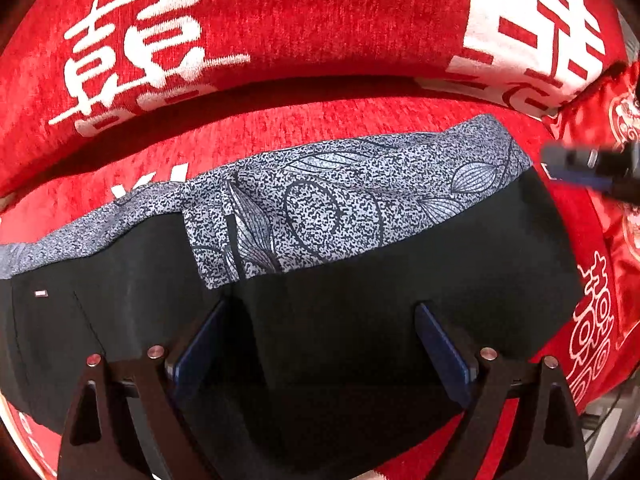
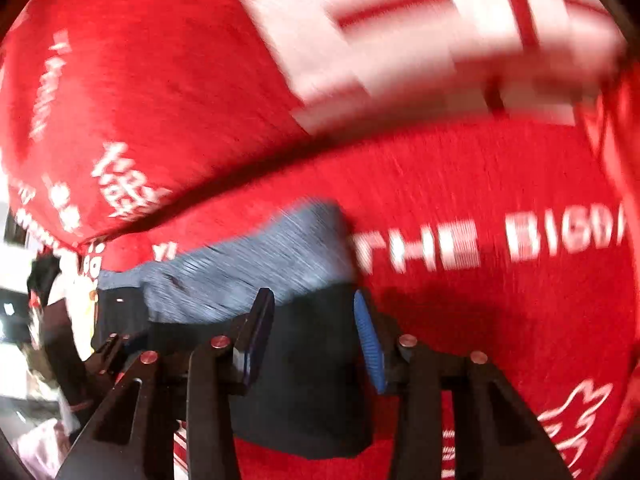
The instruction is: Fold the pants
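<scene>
The pants (image 1: 400,280), black with a speckled grey-and-white band printed with leaf outlines along their far edge, lie folded on a red sofa seat (image 1: 340,120) that carries white lettering. Behind them rises the red backrest (image 1: 320,16) with large white Chinese characters, and a shiny red embroidered cushion (image 1: 600,120) sits at the right end of the seat.

In the left wrist view, the left tongs (image 1: 320,344) point steeply down over the black cloth. Their jaws stand wide apart, released, with only flat fabric showing between the two blue pads (image 1: 444,352); neither pad pinches anything. A small pale label (image 1: 41,293) shows on the black cloth toward the left. At the right edge of this view, just beyond the pants' far right corner, the blurred tip of the right tongs (image 1: 580,168) reaches in.

The right wrist view is smeared by motion. The right tongs (image 2: 314,332) hang over the right end of the pants (image 2: 312,380), jaws partly closed, with black cloth seen between the blue pads (image 2: 370,344). The blur makes it hard to be sure, but the pads seem to stand clear of the fabric rather than clamp it. White words reading "THE BIG" (image 2: 500,240) run across the seat to the right of the garment.
</scene>
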